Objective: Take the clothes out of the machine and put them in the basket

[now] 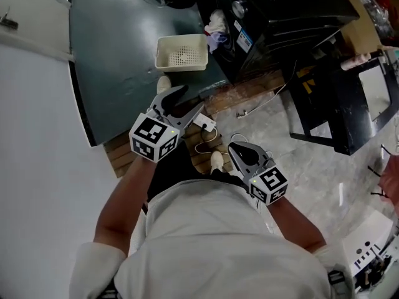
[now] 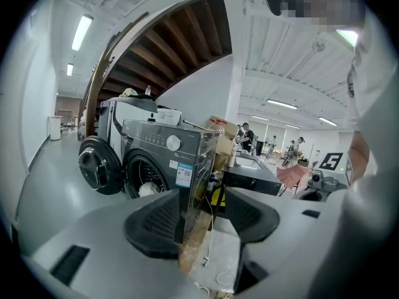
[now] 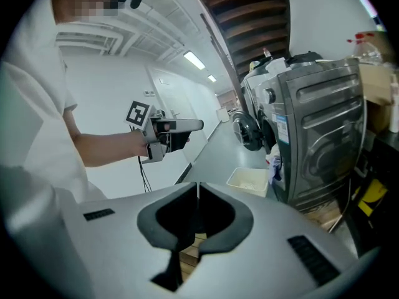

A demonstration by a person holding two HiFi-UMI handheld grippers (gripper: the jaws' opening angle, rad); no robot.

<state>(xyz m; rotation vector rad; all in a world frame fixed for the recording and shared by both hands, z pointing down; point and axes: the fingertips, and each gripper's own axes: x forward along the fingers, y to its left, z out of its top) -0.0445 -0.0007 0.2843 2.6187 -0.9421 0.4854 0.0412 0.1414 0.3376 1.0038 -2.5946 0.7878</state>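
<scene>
Basket (image 1: 181, 52) sits on the floor by the machine (image 2: 156, 147), ready for clothes (image 1: 216, 25). Left tongs (image 1: 191, 99) part-wide and empty; right tongs (image 1: 240, 149) closed and empty.

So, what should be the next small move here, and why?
Probably move the left tool forward to the clothes hanging out of the washing machine. Its jaws stand apart with nothing between them, the right tool is shut, and the basket beside the machine holds no clothes yet.
</scene>
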